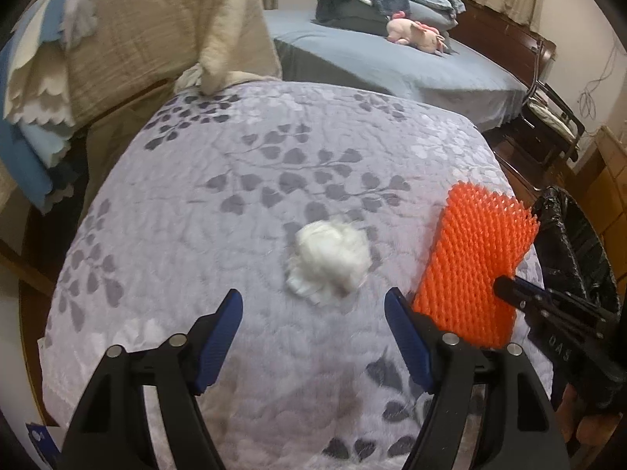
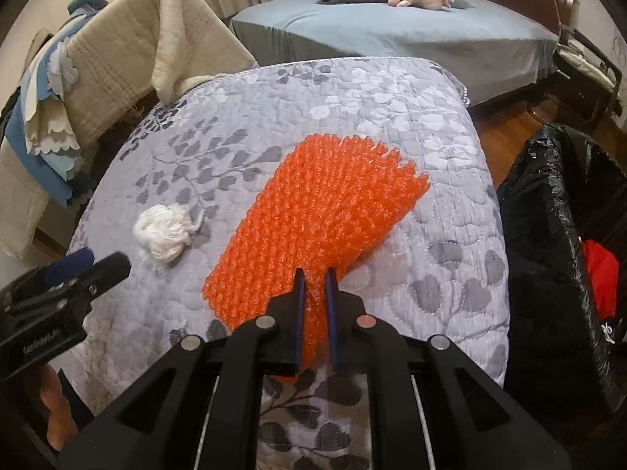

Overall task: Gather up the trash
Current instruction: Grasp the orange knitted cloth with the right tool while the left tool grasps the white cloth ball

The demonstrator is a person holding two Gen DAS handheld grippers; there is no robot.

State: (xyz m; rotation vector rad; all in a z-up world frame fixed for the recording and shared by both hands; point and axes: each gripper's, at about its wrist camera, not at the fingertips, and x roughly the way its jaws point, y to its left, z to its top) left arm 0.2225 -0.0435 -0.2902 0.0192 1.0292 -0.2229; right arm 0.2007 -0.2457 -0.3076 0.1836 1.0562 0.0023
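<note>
An orange foam net (image 2: 313, 203) lies on a grey leaf-patterned quilt (image 2: 450, 180); it also shows in the left wrist view (image 1: 470, 258). My right gripper (image 2: 315, 274) is shut on the net's near end. A crumpled white tissue wad (image 1: 329, 262) lies on the quilt left of the net, also seen in the right wrist view (image 2: 164, 235). My left gripper (image 1: 313, 305) is open and empty, just short of the wad. A bin lined with a black bag (image 2: 556, 235) stands right of the quilt, with something red (image 2: 599, 278) inside.
Beige and blue blankets (image 1: 129, 39) hang over a frame at the left. A blue-sheeted bed (image 1: 392, 62) with a pink plush toy (image 1: 419, 31) and folded bedding is behind. A dark chair (image 1: 552, 117) and wood floor are at the right.
</note>
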